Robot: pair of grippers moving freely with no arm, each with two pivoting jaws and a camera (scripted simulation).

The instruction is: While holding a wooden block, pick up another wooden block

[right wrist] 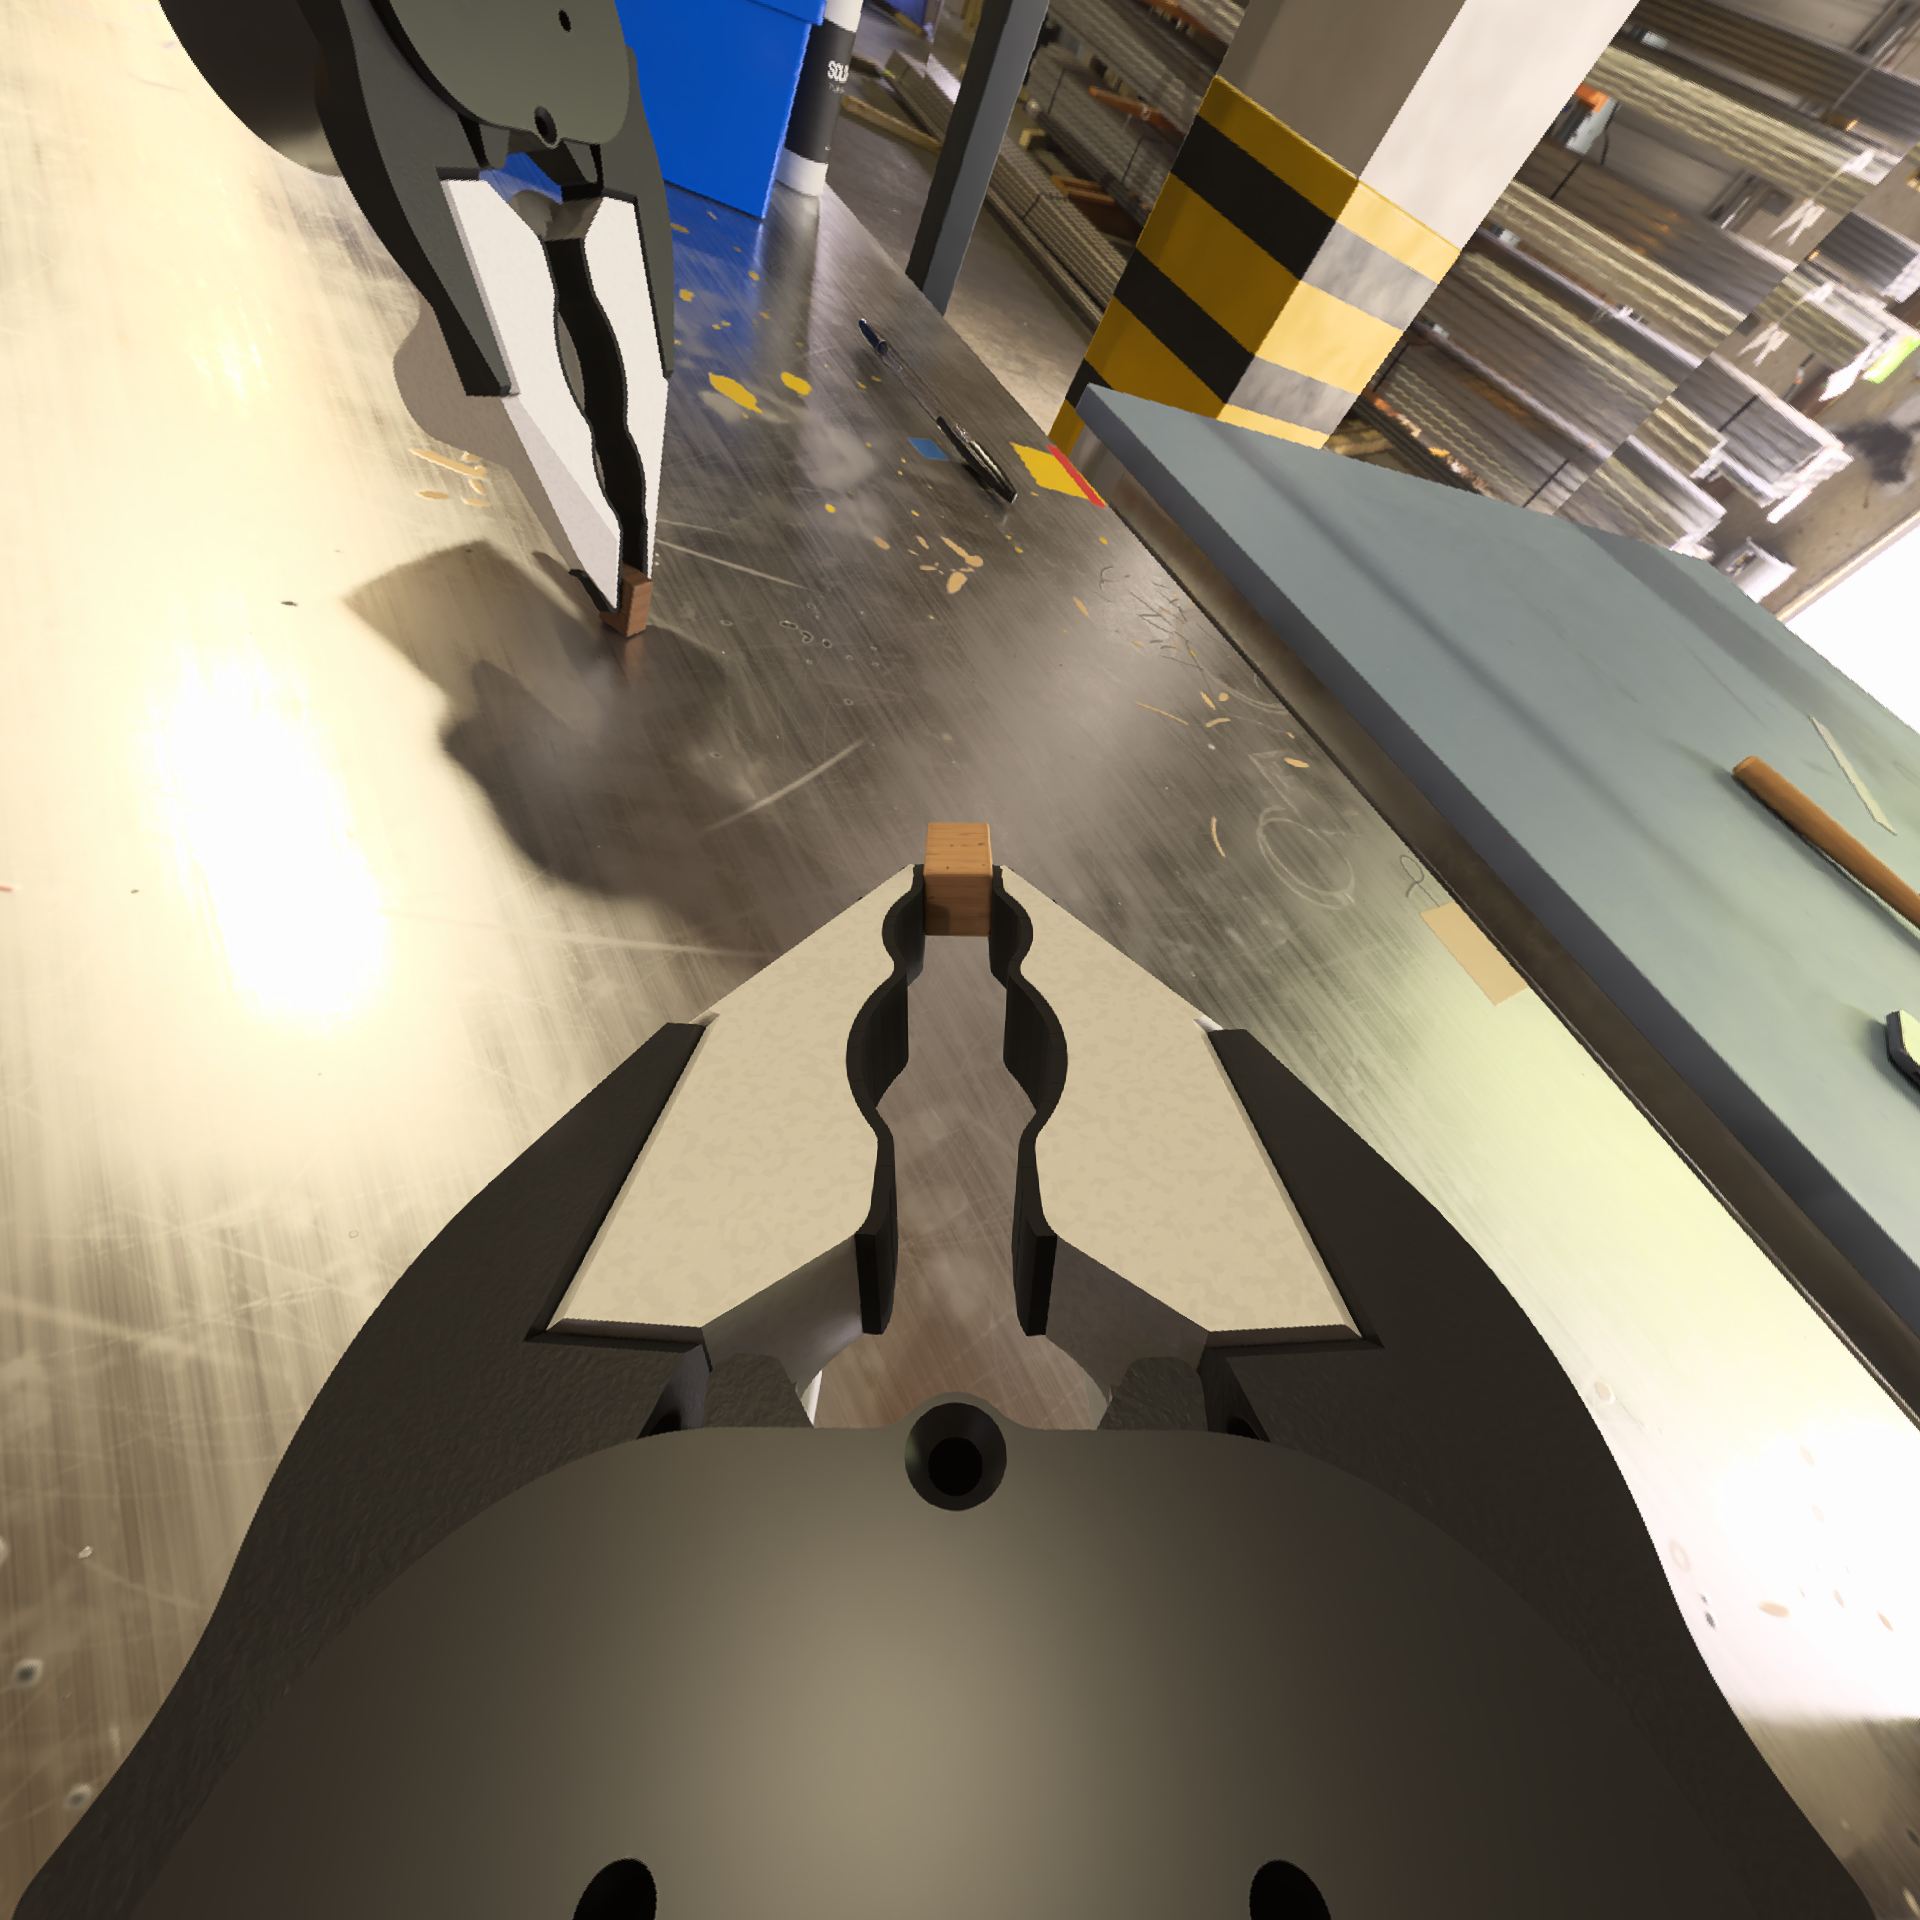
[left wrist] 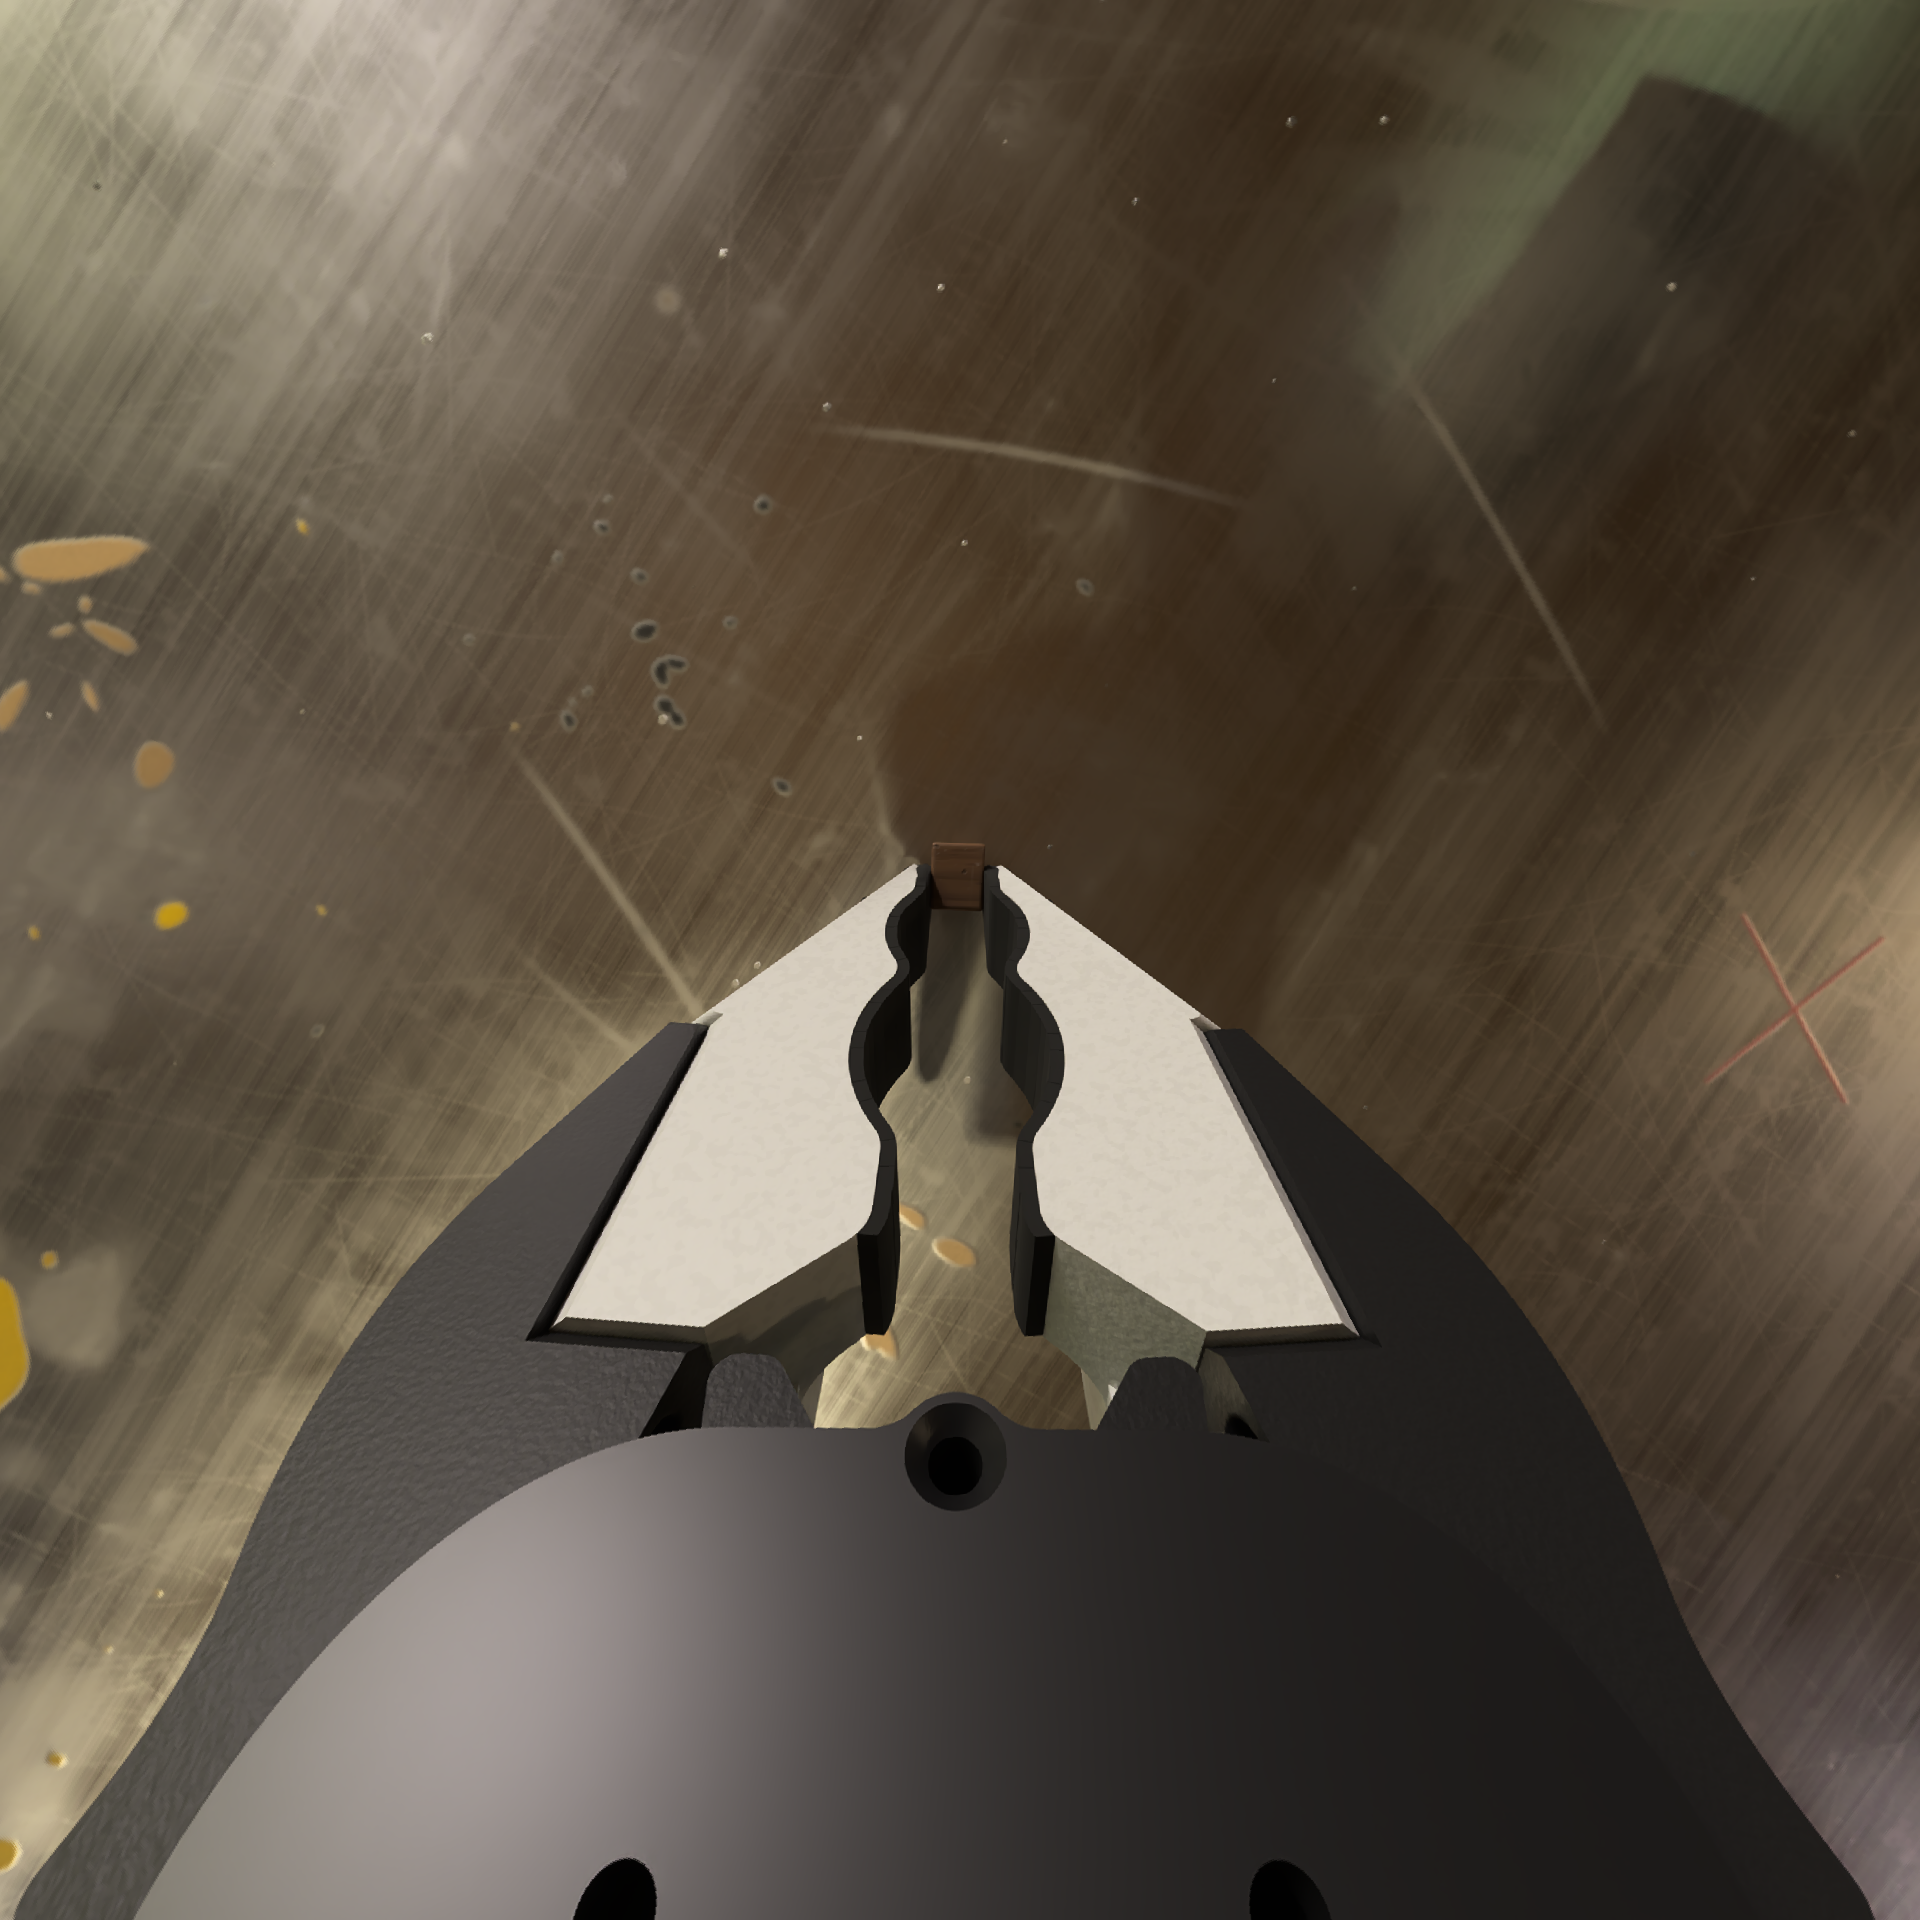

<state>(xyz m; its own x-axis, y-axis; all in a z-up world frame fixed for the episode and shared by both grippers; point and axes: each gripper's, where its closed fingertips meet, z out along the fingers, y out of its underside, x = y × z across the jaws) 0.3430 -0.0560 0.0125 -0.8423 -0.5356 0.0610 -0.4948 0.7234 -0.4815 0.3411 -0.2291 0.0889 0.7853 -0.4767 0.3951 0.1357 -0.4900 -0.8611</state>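
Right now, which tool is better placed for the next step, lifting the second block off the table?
Left. The left tool pinches the darker block at the table; the right tool holds its own.

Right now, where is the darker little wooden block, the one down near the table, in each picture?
Left wrist view: darker wooden block sits centre frame, pinched at the left gripper fingertips.
Right wrist view: upper left, under the left gripper, at the tabletop.
Shared landmark: the scratched metal table with yellow paint spots.

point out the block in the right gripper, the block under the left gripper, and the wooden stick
lighter block (right wrist: pixel 957 878): right wrist view, front face
darker block (right wrist: pixel 631 606): right wrist view, side face
wooden stick (right wrist: pixel 1813 829): right wrist view, mid-shaft
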